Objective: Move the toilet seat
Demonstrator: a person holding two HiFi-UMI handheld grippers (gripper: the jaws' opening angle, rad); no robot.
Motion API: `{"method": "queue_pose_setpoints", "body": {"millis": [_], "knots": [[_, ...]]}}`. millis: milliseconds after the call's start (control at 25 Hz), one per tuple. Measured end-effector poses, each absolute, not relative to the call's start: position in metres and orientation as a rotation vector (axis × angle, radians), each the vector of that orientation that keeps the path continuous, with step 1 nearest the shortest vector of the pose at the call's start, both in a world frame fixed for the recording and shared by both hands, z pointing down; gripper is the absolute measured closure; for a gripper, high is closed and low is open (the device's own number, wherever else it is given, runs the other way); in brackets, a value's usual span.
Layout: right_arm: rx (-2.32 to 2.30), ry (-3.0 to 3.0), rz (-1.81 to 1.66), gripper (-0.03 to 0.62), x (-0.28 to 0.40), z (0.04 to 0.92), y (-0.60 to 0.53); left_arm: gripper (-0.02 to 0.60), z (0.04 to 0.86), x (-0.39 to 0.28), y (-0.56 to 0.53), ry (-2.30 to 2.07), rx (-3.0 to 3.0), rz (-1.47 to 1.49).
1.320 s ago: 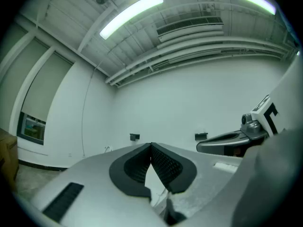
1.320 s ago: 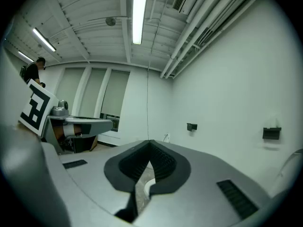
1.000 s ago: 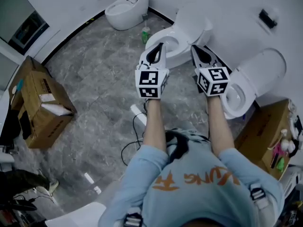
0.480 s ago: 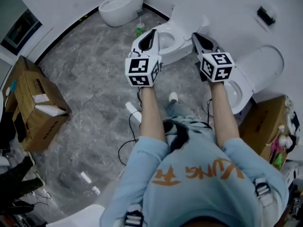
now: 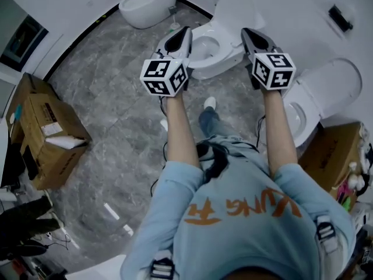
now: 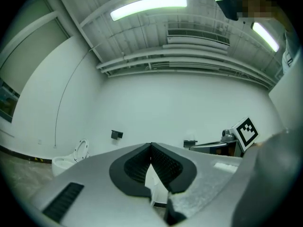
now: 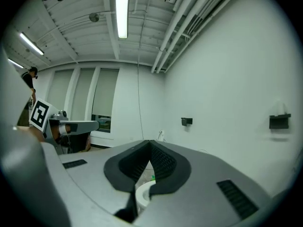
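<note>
A white toilet (image 5: 217, 50) stands ahead by the wall, its lid (image 5: 233, 11) tipped up and the seat ring (image 5: 198, 45) lying round the bowl. My left gripper (image 5: 185, 34) hangs over the bowl's left edge, jaws shut and empty; its closed pads (image 6: 163, 162) face the far wall. My right gripper (image 5: 246, 35) hovers at the bowl's right side, also shut with nothing in it. In the right gripper view a piece of the toilet's white rim (image 7: 144, 193) shows below the closed pads (image 7: 161, 162). Whether either gripper touches the toilet is unclear.
A second toilet (image 5: 317, 98) stands close on the right, a third (image 5: 145, 2) at the far left. Cardboard boxes sit at the left (image 5: 44, 133) and at the right (image 5: 329, 156). Cables (image 5: 160, 174) lie on the grey marble floor. The person's foot (image 5: 208, 104) is planted before the bowl.
Both grippers have moved forward toward the middle toilet and now flank its bowl; the person has stepped closer. The jaws stay shut.
</note>
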State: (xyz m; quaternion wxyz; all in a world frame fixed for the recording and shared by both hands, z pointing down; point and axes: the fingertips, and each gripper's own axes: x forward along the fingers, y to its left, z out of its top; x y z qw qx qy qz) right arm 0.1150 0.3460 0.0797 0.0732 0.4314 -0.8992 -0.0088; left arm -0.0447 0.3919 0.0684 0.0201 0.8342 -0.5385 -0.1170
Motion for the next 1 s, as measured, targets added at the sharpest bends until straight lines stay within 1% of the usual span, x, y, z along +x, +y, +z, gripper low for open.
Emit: {"method": "queue_pose_setpoints", "body": {"millis": [160,320,440,600,760,880,1000], "knots": [[1.273,-2.729,0.051,0.594,0.087,0.092,0.272,0.583,0.09,-0.066,0.328,-1.714,2.552,-0.237],[1.211,-2.719,0.11,0.594,0.056,0.11,0.19,0.583,0.111,-0.085,0.251,-1.742,2.488,-0.203],[1.156,-2.7,0.161,0.594,0.034,0.126,0.126,0.583,0.128,-0.094,0.195,-1.744,2.463,-0.121],[1.113,-2.658,0.242,0.594,0.018,0.165,0.056,0.583,0.178,-0.102,0.136,-1.686,2.421,0.008],[1.067,-2.638,0.417,0.594,0.017,0.226,0.003,0.583,0.236,-0.106,0.091,-1.588,2.356,0.187],[1.043,-2.668,0.485,0.594,0.011,0.242,-0.03,0.583,0.256,-0.105,0.064,-1.532,2.365,0.305],[0.991,-2.672,0.502,0.594,0.002,0.254,-0.04,0.583,0.275,-0.107,0.05,-1.478,2.361,0.424]]}}
